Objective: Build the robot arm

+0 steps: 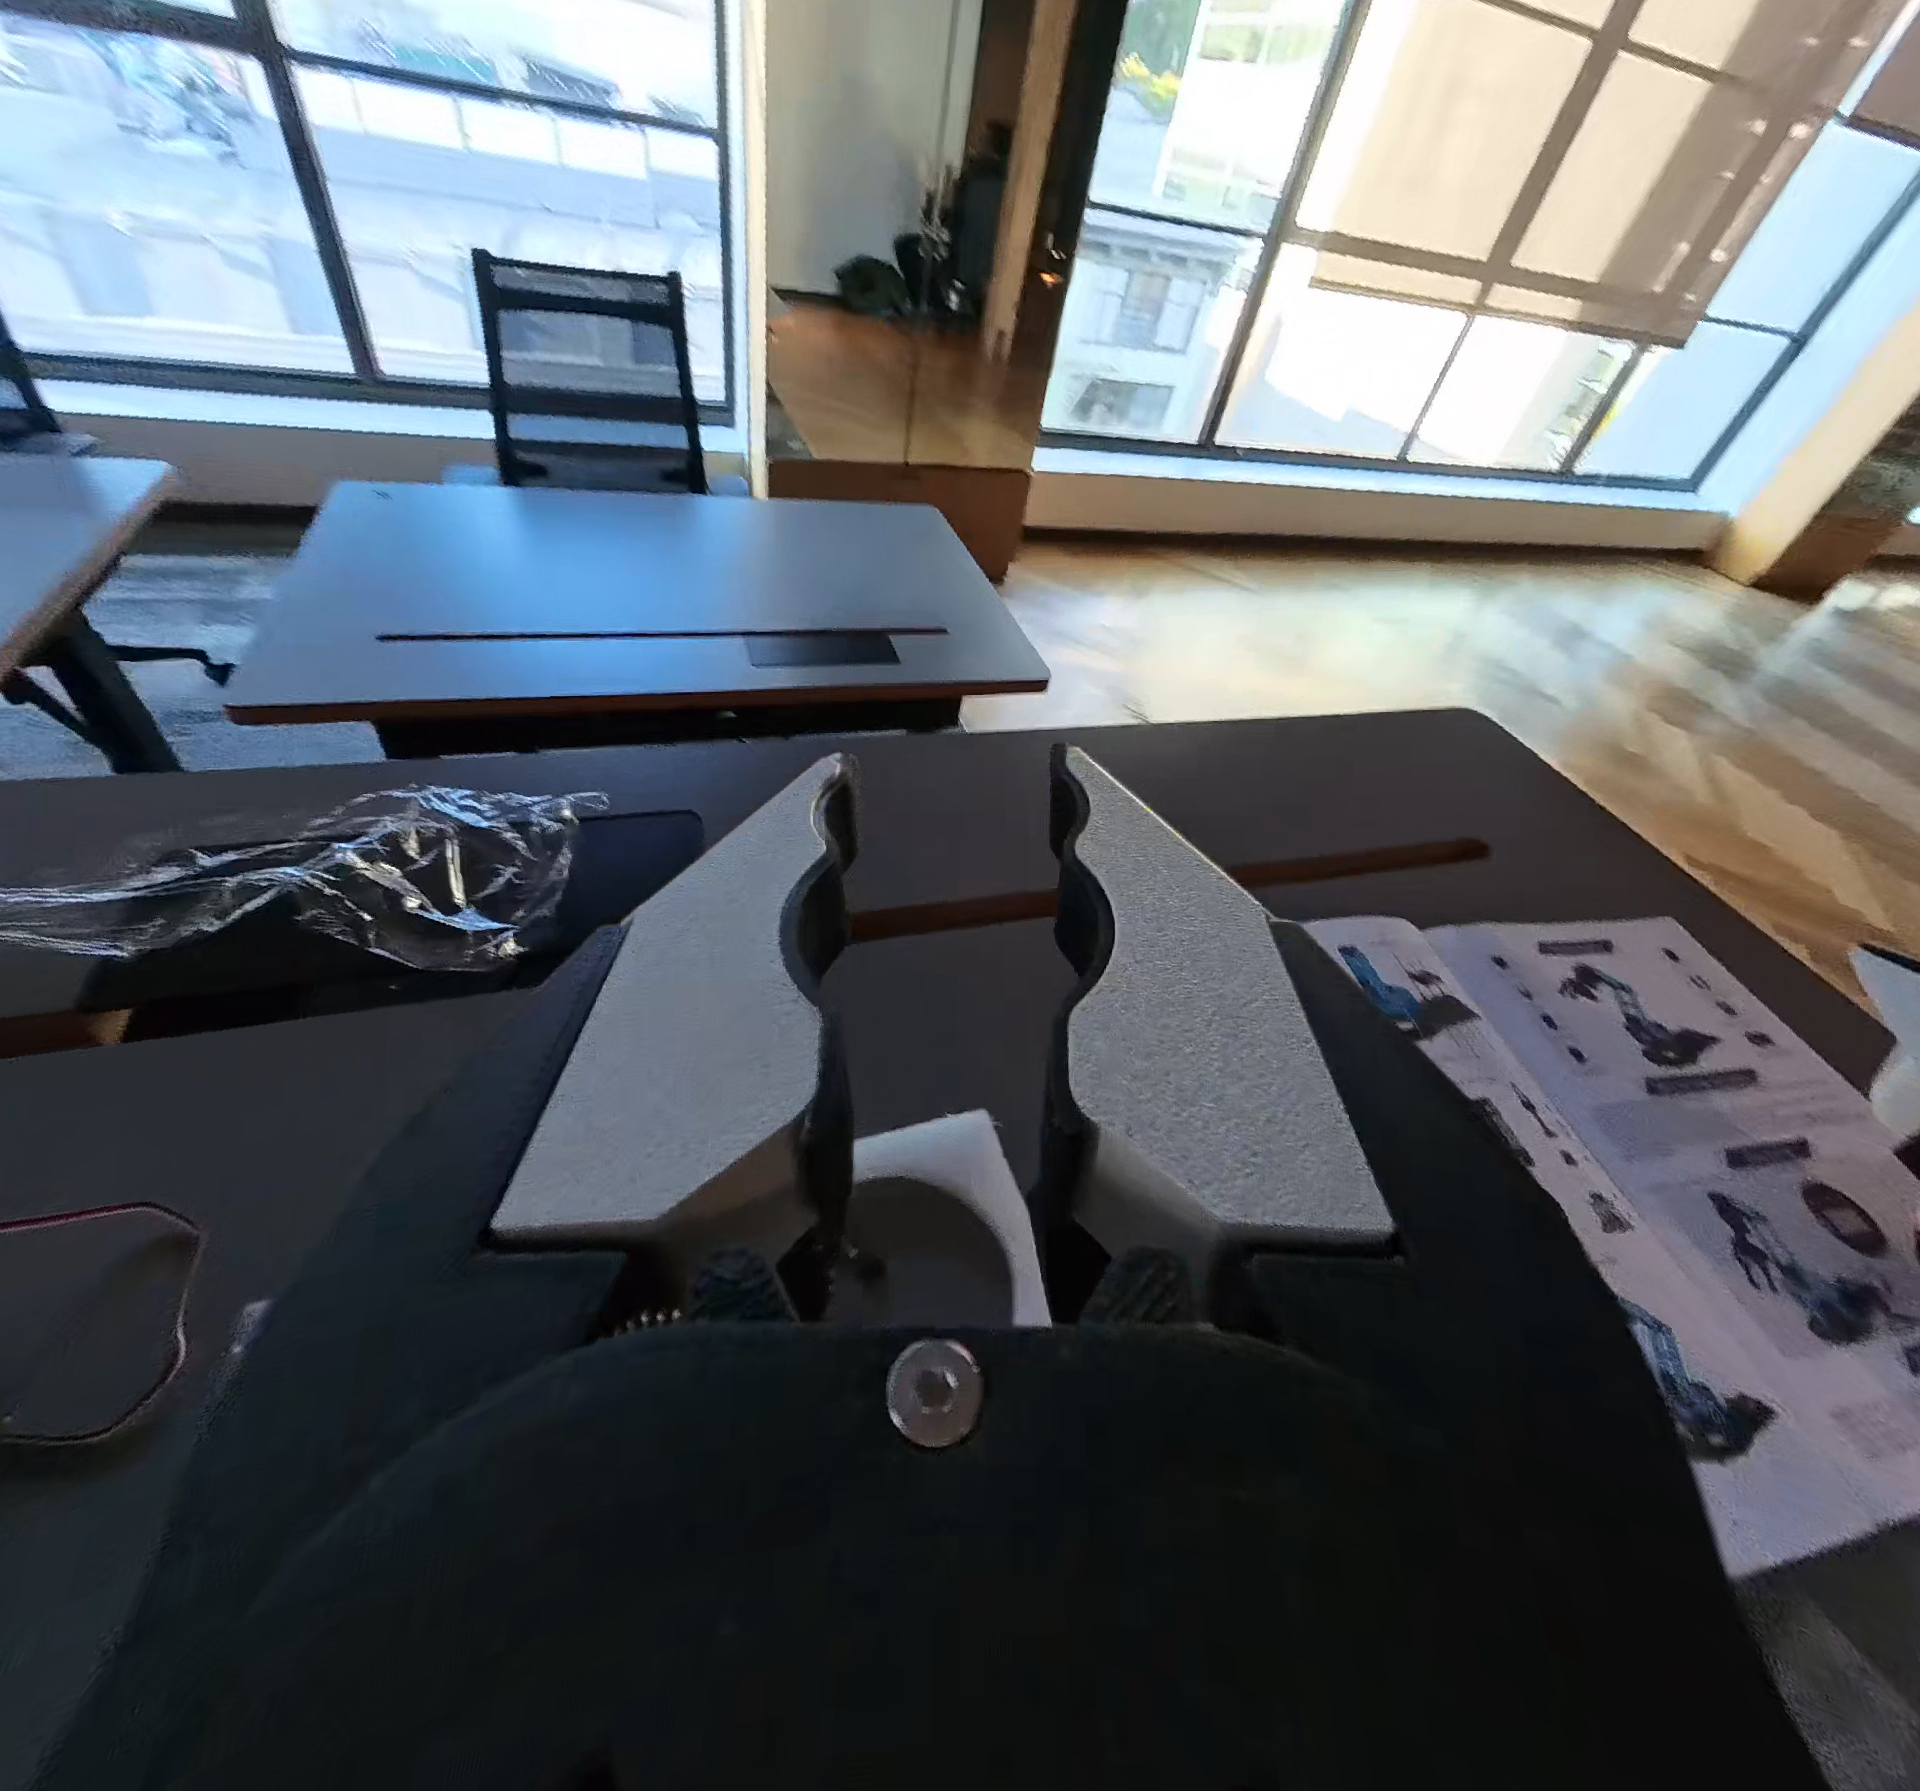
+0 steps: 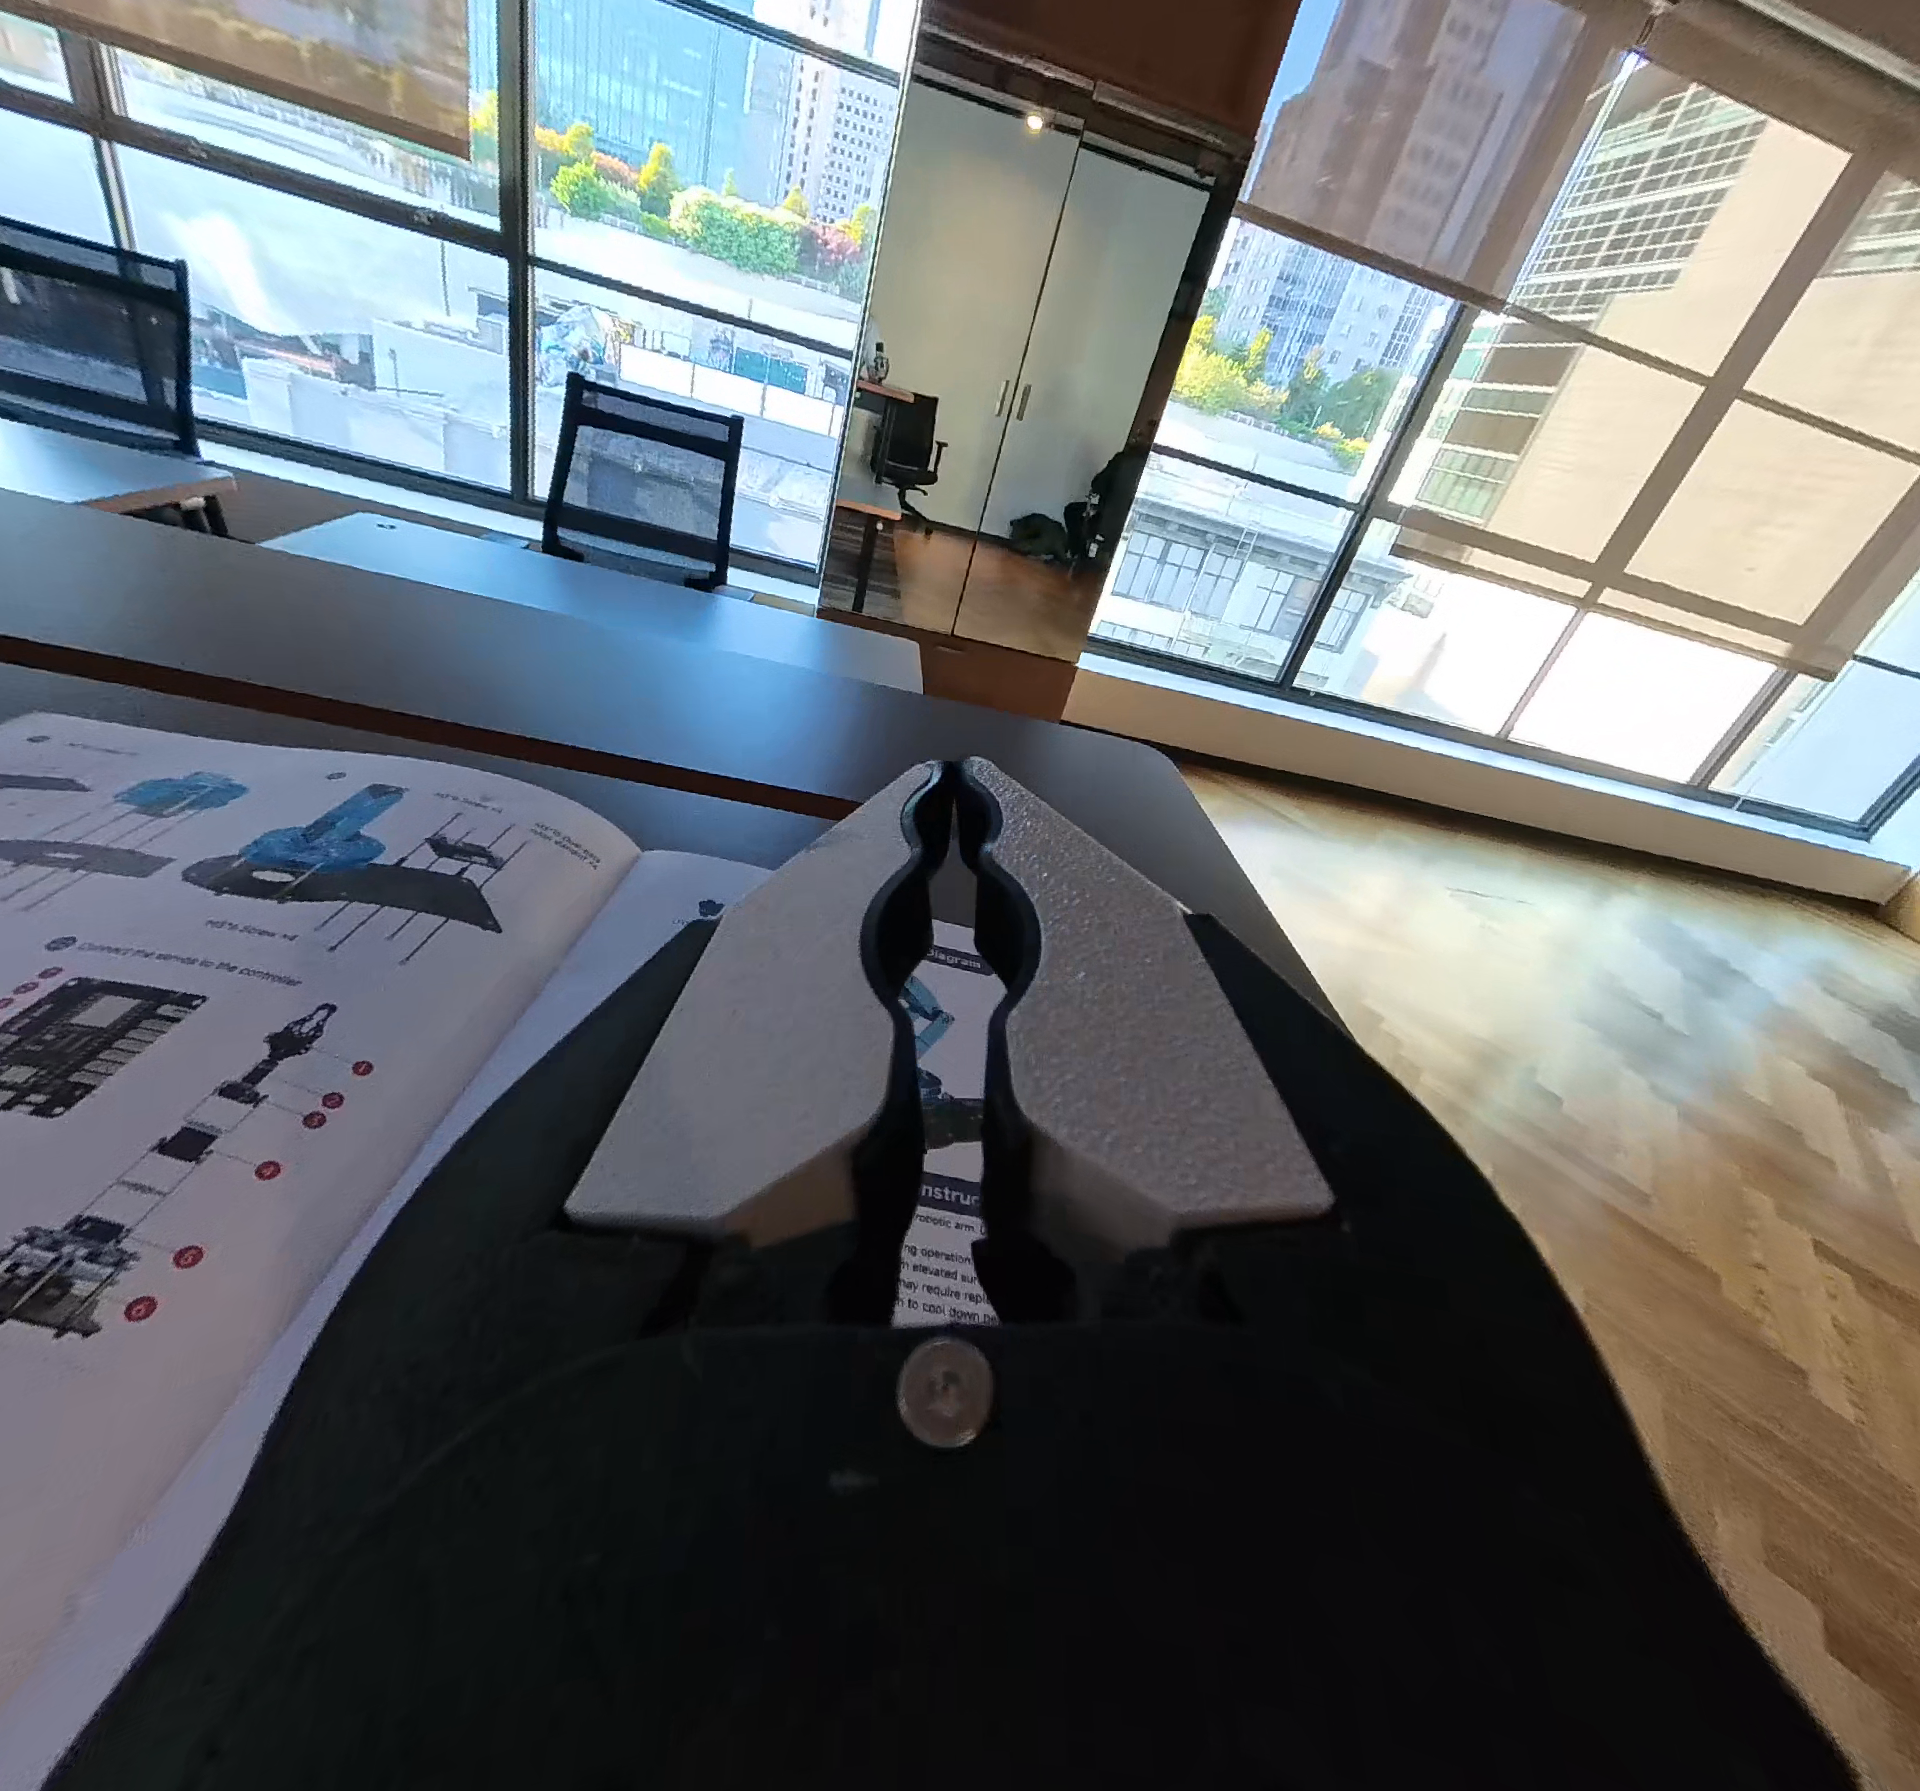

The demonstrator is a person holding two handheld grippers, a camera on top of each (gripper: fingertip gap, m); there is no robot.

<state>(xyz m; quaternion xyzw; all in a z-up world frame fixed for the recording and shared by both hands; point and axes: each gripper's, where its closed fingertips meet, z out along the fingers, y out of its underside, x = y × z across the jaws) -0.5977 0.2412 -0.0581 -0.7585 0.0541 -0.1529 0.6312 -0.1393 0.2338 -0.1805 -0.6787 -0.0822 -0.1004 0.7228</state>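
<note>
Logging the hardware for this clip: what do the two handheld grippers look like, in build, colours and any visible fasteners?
Both look alike. The left gripper has two light grey, grainy-textured fingers with black wavy inner edges, mounted on a black body with a silver hex screw at its centre. The right gripper shows the same grey fingers, black scalloped edges and a silver screw. No cables, sleeves or hands show.

Black desk [image 1: 1195, 796] bears open booklet [image 2: 260, 993], crumpled plastic wrap [image 1: 343, 868]
</note>
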